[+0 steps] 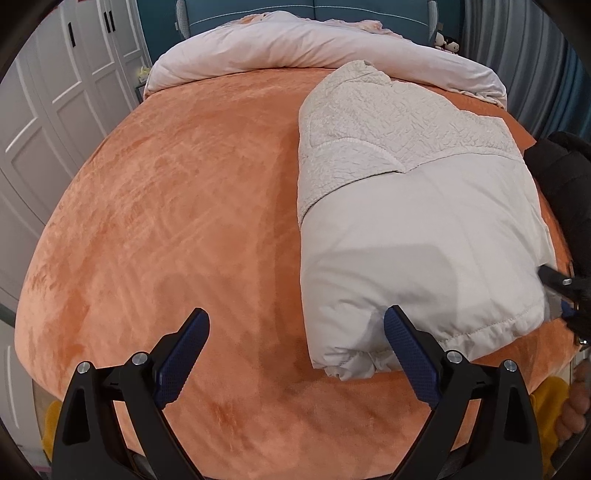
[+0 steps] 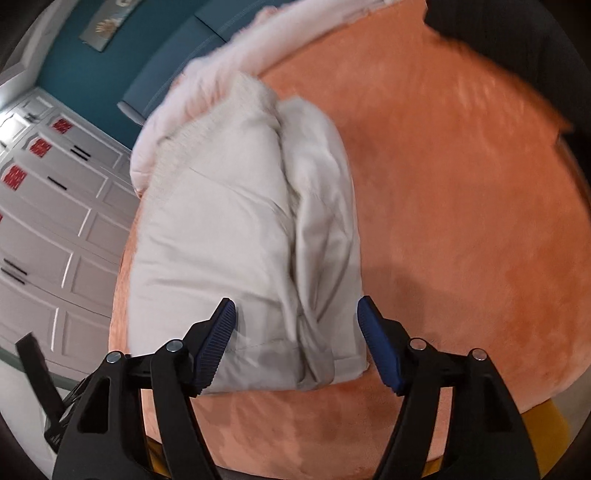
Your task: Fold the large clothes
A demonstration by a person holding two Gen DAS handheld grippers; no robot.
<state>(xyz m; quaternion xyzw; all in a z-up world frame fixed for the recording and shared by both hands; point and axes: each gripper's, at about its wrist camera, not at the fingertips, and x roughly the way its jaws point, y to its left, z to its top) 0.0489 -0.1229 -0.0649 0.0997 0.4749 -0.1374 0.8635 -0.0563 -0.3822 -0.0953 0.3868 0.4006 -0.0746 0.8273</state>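
A folded cream-white padded coat (image 1: 417, 229) with a fleece lining (image 1: 384, 118) lies on the orange bed (image 1: 177, 206), at the right in the left wrist view. My left gripper (image 1: 297, 334) is open and empty, its right finger (image 1: 410, 354) just in front of the coat's near left corner. In the right wrist view the coat (image 2: 229, 236) lies lengthwise, blurred. My right gripper (image 2: 297, 328) is open, its jaws either side of the coat's near end, holding nothing. The right gripper also shows at the coat's right edge in the left wrist view (image 1: 561, 291).
A pale pink duvet (image 1: 295, 48) is bunched at the head of the bed against a teal headboard (image 1: 369, 11). White wardrobe doors (image 1: 48, 110) stand to the left. A dark garment (image 1: 565, 184) lies at the bed's right edge. A yellow base (image 2: 546, 424) shows under the mattress.
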